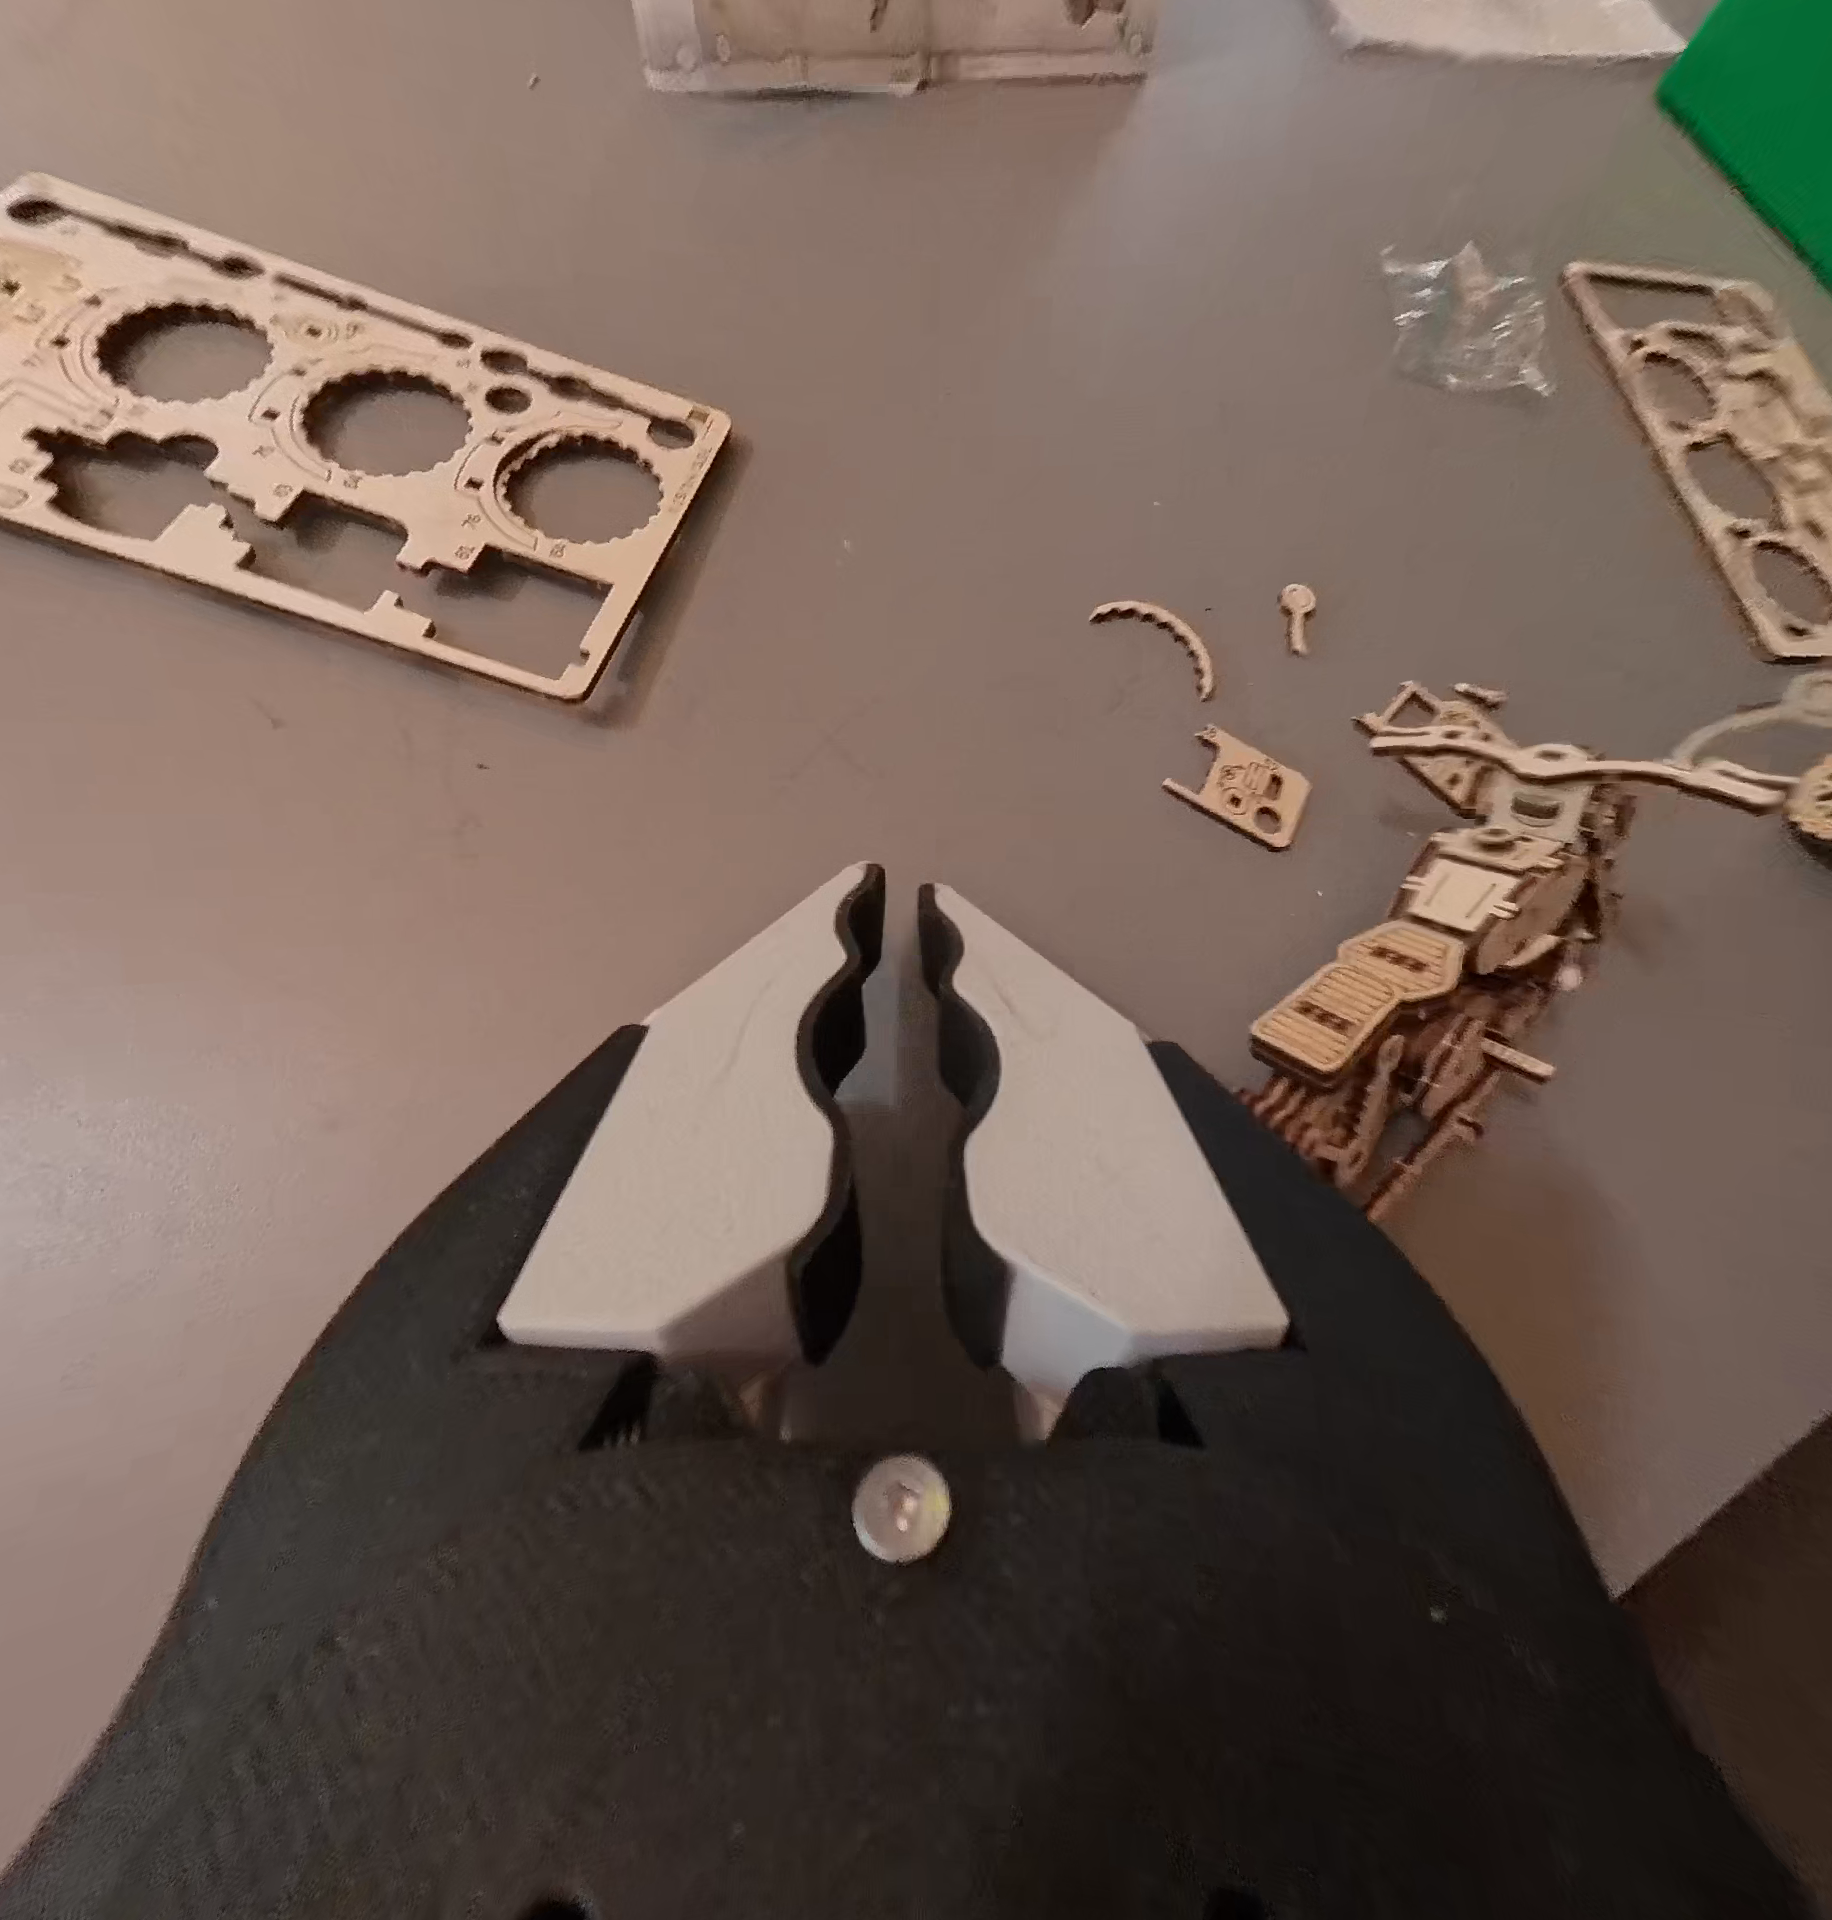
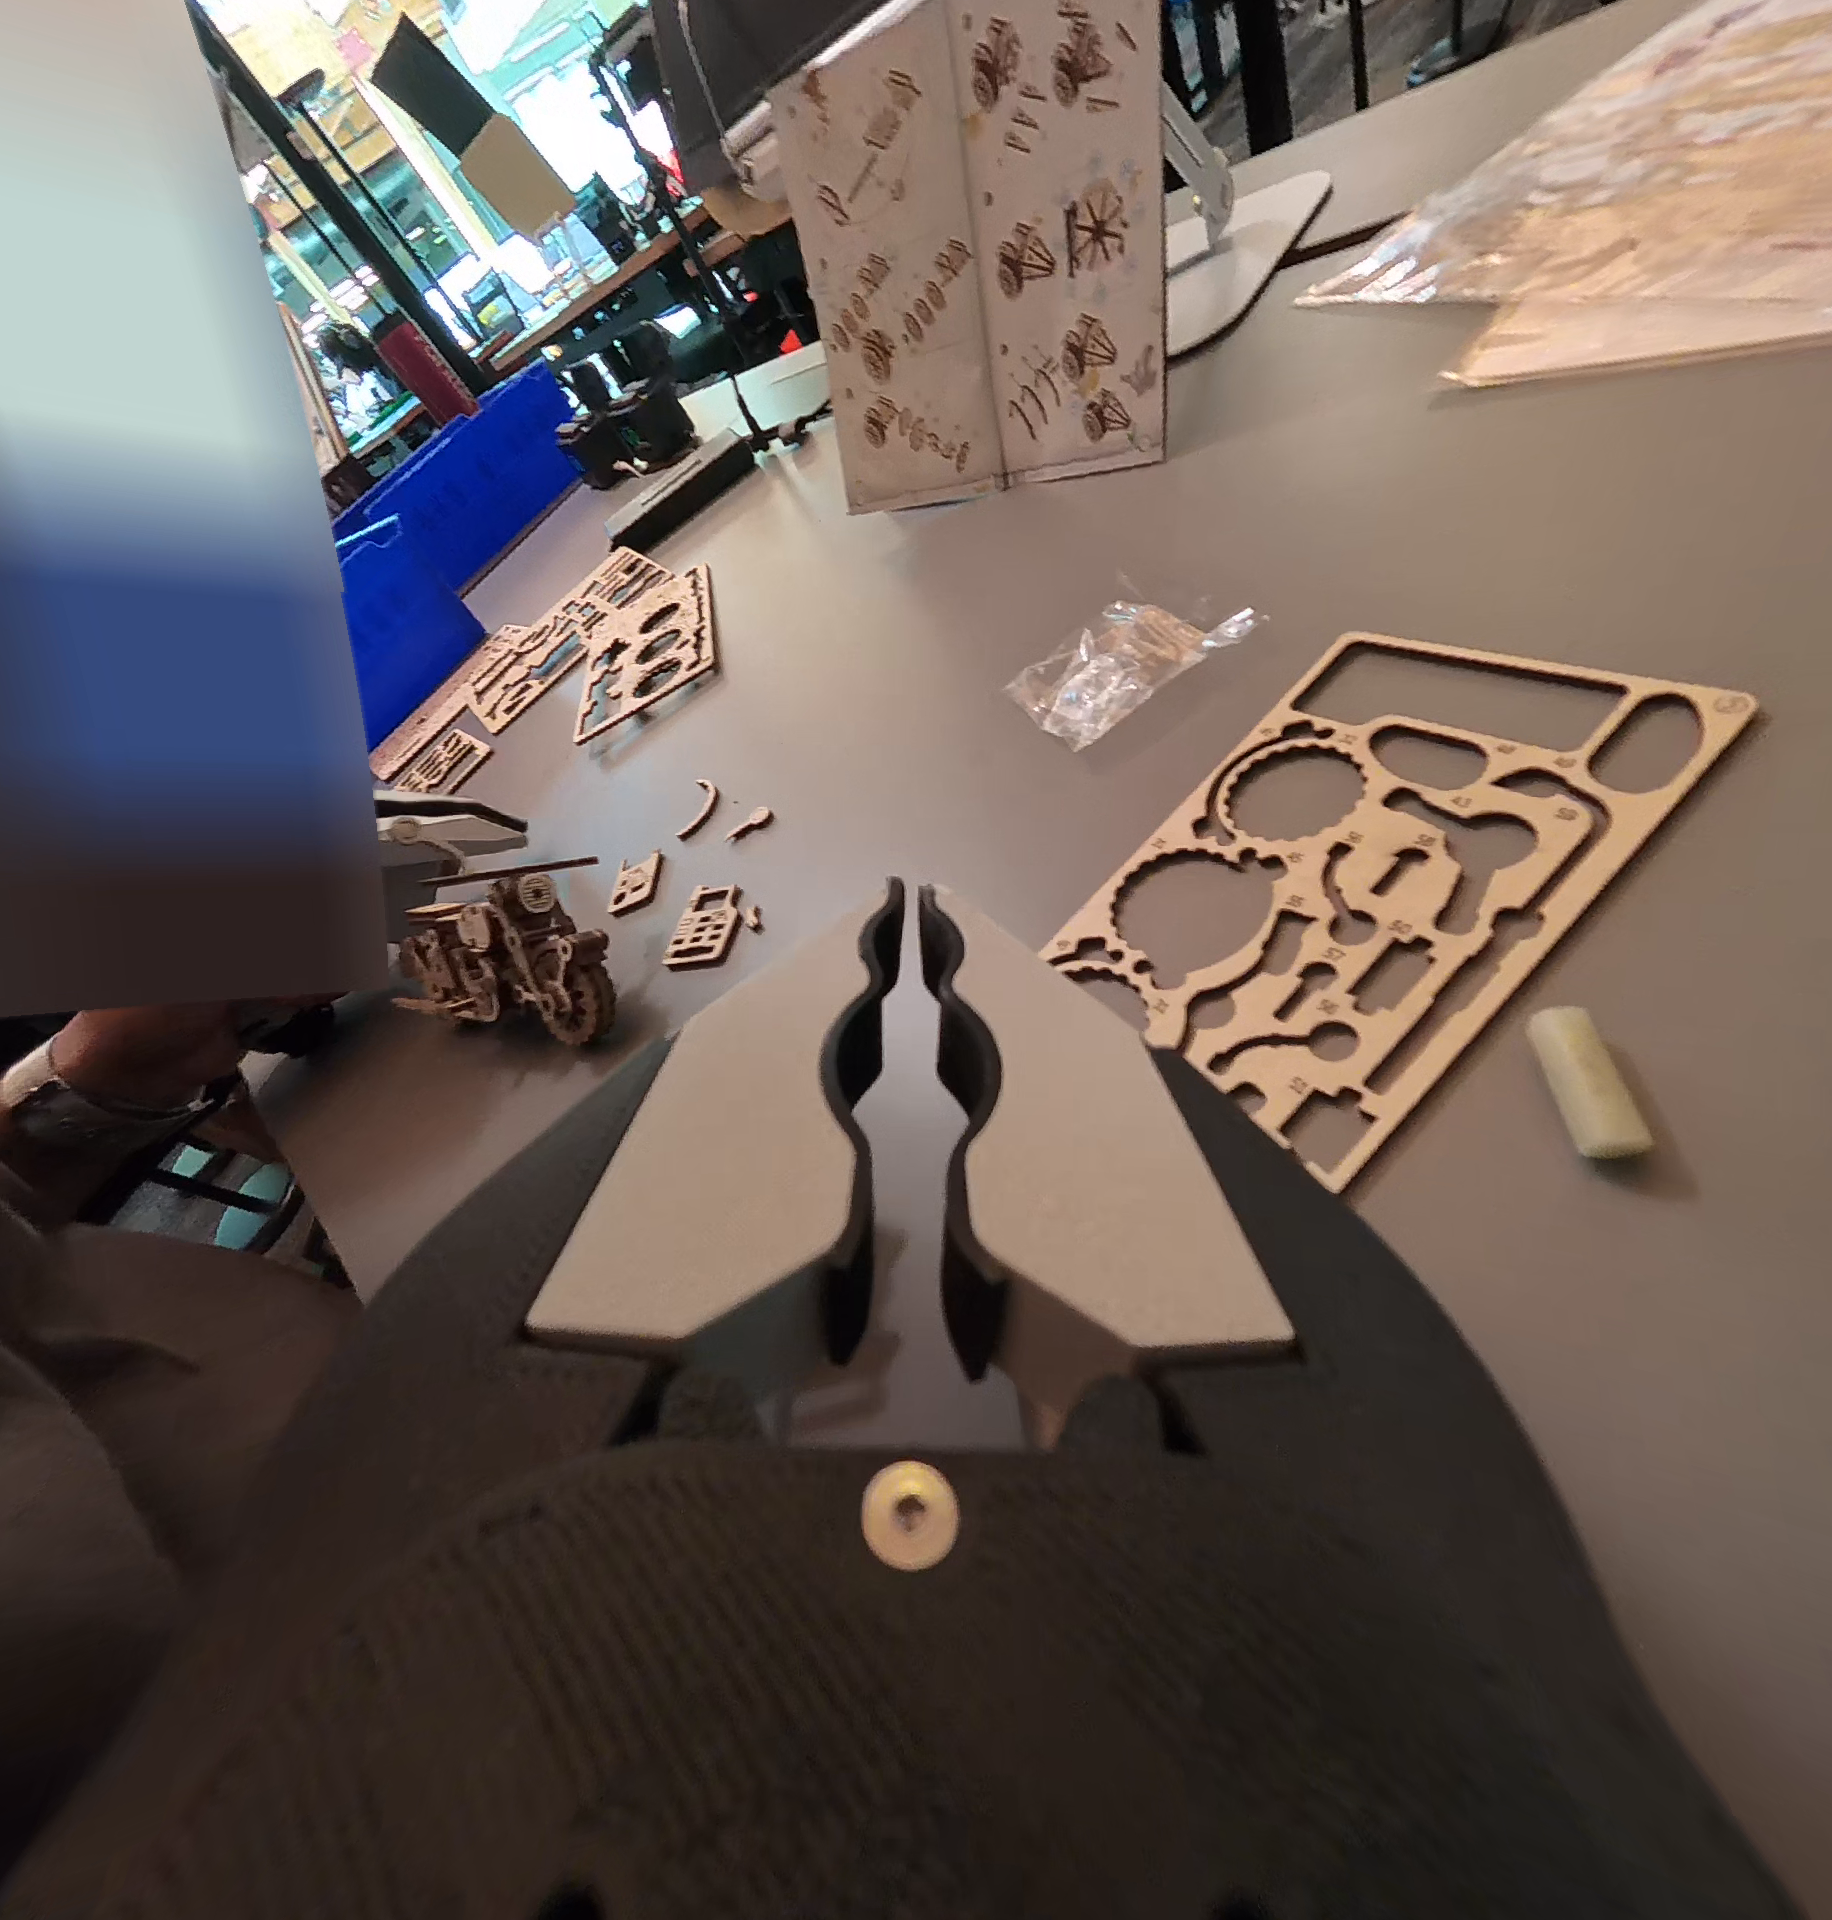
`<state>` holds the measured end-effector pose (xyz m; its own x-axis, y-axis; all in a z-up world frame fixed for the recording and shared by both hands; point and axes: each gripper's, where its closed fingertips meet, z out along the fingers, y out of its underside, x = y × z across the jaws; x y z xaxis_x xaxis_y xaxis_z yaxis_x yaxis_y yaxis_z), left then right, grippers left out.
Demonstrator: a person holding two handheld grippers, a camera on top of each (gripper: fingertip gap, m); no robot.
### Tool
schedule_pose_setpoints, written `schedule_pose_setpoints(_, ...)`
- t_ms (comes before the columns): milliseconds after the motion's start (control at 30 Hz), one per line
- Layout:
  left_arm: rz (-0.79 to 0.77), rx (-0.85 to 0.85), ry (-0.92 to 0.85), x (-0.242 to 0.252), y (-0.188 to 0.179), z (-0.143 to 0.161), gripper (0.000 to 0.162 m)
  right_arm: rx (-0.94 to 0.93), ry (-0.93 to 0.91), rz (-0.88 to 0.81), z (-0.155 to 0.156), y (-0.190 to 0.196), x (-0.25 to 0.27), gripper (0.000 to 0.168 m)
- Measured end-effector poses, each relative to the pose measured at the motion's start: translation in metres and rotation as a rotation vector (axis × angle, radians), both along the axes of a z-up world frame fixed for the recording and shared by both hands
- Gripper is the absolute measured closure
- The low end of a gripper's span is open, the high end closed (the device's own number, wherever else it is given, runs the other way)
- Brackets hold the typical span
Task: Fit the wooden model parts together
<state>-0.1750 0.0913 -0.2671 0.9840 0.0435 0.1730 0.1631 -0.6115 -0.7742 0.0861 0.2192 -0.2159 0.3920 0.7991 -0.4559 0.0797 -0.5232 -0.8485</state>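
Note:
A partly built wooden motorcycle model [image 1: 1452, 935] stands on the grey table [image 1: 787, 727], right of my left gripper [image 1: 901, 883]; it also shows in the right wrist view [image 2: 517, 956]. Loose wooden parts lie near it: a toothed arc [image 1: 1161, 639], a small key-shaped piece [image 1: 1296, 613] and a flat square piece [image 1: 1244, 788]. In the right wrist view another flat rectangular part [image 2: 702, 927] lies just left of my right gripper [image 2: 912, 894]. Both grippers are shut and empty, above the table.
Punched-out wooden sheets lie at left [image 1: 299, 416] and right [image 1: 1764, 457], [image 2: 1379, 904]. A clear plastic bag [image 2: 1120, 665], a pale wax stick [image 2: 1587, 1081], a standing instruction booklet [image 2: 995, 249], more sheets [image 2: 621, 655] and a green board [image 1: 1795, 125] are around. A person's arm [image 2: 91, 1101] is at left. The tips of one gripper are about 30 centimetres away from the tips of the other. My right tips are about 20 centimetres from the flat square piece [image 1: 1244, 788], my left tips only 8 centimetres. It turns up in the right wrist view [image 2: 627, 881] as well. My left gripper is the nearer one to the toothed arc [image 1: 1161, 639]: about 10 centimetres, against 20 centimetres.

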Motion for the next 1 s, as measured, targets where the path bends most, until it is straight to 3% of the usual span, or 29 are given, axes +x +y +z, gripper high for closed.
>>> schedule_pose_setpoints(200, -0.248, 0.279, -0.102, 0.037, -0.01, 0.043, 0.117, 0.053, 0.082, 0.006, 0.019, -0.009, 0.005, 0.168)
schedule_pose_setpoints(300, -0.351, 0.282, -0.269, 0.058, -0.018, 0.048, 0.104, 0.086, 0.131, 0.011, 0.029, -0.014, 0.009, 0.168)
schedule_pose_setpoints(500, -0.407, 0.163, -0.466, 0.082, -0.02, 0.035, 0.103, 0.201, 0.143, 0.012, 0.041, -0.028, 0.018, 0.168)
schedule_pose_setpoints(733, -0.416, 0.072, -0.501, 0.086, -0.018, 0.022, 0.104, 0.333, 0.053, 0.049, 0.039, -0.045, 0.011, 0.168)
schedule_pose_setpoints(1000, -0.443, -0.004, -0.531, 0.09, -0.021, 0.013, 0.107, 0.293, 0.089, 0.052, 0.045, -0.051, 0.014, 0.168)
